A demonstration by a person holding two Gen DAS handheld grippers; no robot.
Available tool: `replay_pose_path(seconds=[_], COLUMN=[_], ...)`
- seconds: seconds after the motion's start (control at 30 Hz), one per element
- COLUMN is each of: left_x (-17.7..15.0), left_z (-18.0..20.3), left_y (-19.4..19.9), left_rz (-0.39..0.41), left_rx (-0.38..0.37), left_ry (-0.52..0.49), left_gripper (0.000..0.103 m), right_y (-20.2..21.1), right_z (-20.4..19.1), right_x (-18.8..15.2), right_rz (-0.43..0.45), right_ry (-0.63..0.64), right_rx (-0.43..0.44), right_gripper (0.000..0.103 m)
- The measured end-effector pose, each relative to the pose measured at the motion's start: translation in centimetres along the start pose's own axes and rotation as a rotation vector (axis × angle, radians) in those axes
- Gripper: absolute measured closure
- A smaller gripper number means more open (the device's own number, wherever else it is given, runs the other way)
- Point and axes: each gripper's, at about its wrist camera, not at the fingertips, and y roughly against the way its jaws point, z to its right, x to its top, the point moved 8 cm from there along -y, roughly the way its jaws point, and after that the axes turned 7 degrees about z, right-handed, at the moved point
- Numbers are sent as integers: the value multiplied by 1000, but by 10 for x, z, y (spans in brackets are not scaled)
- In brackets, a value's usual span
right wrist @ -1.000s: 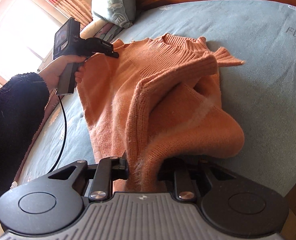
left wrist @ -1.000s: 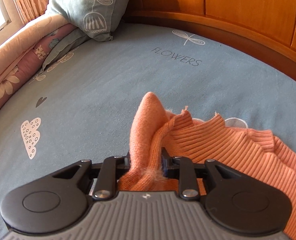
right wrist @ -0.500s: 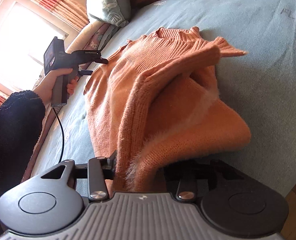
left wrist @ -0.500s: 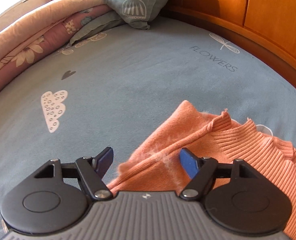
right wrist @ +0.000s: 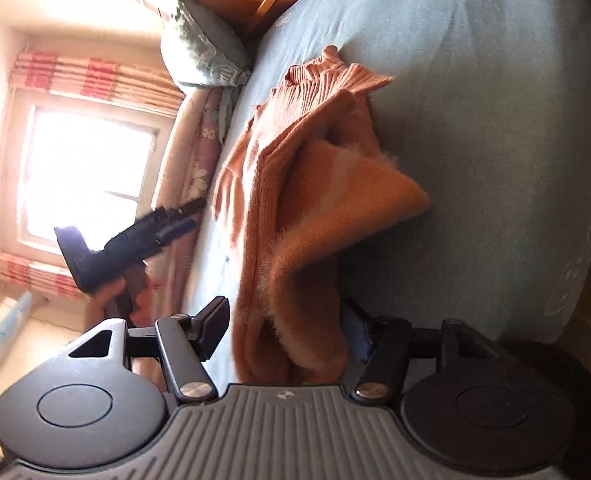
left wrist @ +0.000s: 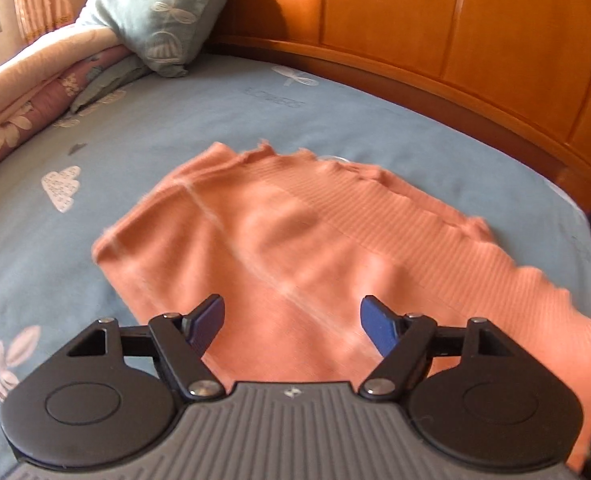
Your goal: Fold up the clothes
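Left gripper (left wrist: 293,322): jaws just opened wide, empty above sweater (left wrist: 295,240). Right gripper (right wrist: 285,326): jaws just opening, sweater fold loose between them.

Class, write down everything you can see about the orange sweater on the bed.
The orange sweater is a fuzzy knit with ribbed bands along its far edges. It lies on the blue bedsheet, partly folded: flat in the left wrist view, bunched and doubled over nearer the right gripper. Pale creases cross it. Both grippers' jaws have just been opening. A fold of it hangs between the right jaws; the left gripper hovers above it, gripping nothing.
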Motion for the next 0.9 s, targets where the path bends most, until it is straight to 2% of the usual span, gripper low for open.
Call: replay_pose_path(seconds=[0.1,0.2,0.3,0.47,0.63,0.77,0.9], left_x=[-26,-49,-66,-71,-68,-71,-75], left_z=[42,76,88,81,79,82,89], left_y=[9,11,-2,-9,-1,1,0], left_rz=[3,4,-46,-57,-43,-44,-40], left_rx=[-77,-137,-158,-168,-179,-189,-205], left_ry=[-40,-85,-70,47,61,59,63], left_gripper=[27,27,27,27,27,27,27], right_y=[13,15,9,-7,-12,-12,0], right_z=[19,34,39,50,44,41,28], right_x=[12,23,32,44,50,56,59], right_rz=[42,93,134,182,243,290,356], right_ry=[-229,-348,-341,-369,-333,-204,-5], right_rx=[135,174,114,40,42,-34,-135], right_gripper=[37,37,37,37,38,51,53])
